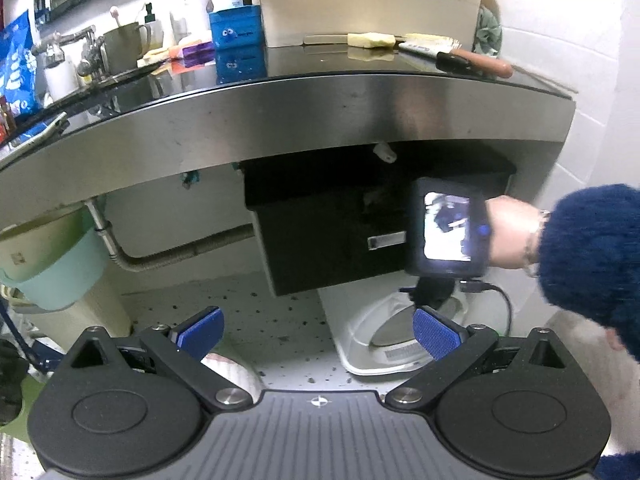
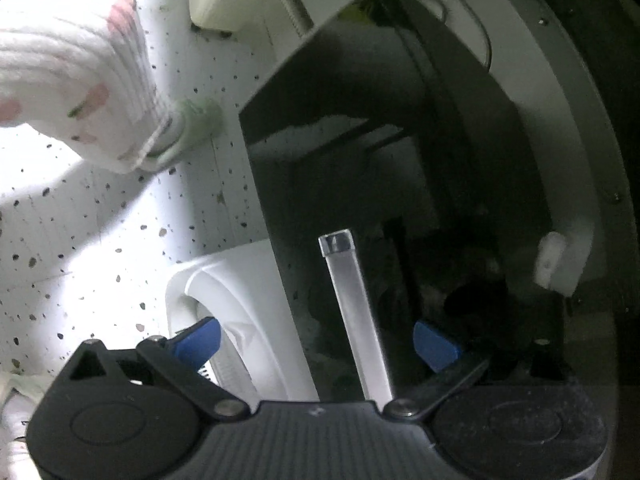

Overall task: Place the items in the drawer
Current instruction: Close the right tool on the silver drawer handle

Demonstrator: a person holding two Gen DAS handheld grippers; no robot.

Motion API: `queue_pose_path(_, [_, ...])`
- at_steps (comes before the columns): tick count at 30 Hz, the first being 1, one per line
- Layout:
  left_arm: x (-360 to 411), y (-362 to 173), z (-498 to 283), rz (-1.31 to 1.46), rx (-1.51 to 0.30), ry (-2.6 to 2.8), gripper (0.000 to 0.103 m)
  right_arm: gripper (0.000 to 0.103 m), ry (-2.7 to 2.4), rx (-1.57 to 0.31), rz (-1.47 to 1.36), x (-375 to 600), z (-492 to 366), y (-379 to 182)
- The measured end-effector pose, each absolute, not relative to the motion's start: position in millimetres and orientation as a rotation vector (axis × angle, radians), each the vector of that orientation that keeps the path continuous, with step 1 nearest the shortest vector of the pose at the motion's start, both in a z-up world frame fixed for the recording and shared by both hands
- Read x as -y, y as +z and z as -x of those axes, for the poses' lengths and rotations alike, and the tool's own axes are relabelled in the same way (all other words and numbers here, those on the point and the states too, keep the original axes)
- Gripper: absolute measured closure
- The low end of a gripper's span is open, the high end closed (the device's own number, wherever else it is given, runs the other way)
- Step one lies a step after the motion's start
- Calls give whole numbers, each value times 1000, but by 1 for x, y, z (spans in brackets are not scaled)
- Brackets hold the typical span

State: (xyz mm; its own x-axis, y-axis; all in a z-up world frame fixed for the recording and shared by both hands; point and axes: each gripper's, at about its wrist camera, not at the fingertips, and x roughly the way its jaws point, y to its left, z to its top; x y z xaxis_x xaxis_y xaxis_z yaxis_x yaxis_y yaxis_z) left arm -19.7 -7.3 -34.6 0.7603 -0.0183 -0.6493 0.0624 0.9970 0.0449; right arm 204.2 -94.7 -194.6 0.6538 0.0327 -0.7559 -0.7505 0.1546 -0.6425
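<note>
A black drawer (image 1: 328,236) hangs under the steel counter (image 1: 280,120), pulled out, with a silver bar handle (image 1: 386,240) on its front. My left gripper (image 1: 318,334) is open and empty, low and in front of the drawer. The right gripper's unit (image 1: 448,232) shows in the left wrist view, held at the drawer's front right. In the right wrist view my right gripper (image 2: 316,344) is open, close to the drawer's front (image 2: 320,216), and the handle (image 2: 352,308) runs between its blue fingers, which do not touch it.
On the counter lie a brush (image 1: 452,54), a blue box (image 1: 236,30), a cream tub (image 1: 360,4) and bottles. A white scale (image 1: 384,340) sits on the speckled floor (image 1: 260,312) under the drawer. A mint bin (image 1: 60,268) hangs at left. A socked foot (image 2: 80,80) stands nearby.
</note>
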Motion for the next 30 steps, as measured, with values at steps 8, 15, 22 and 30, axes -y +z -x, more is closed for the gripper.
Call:
queue_pose_path(8, [6, -35, 22, -63, -705, -44, 1, 0, 633, -699, 1417, 96, -215, -216])
queue_pose_path(15, [5, -36, 21, -60, -711, -42, 1, 0, 652, -714, 1472, 95, -220, -231])
queue_pose_path(22, [8, -34, 22, -72, -711, -46, 1, 0, 664, -700, 1477, 96, -221, -235])
queue_pose_path(30, [10, -33, 23, -82, -712, -48, 1, 0, 660, -725, 1453, 91, -226, -237])
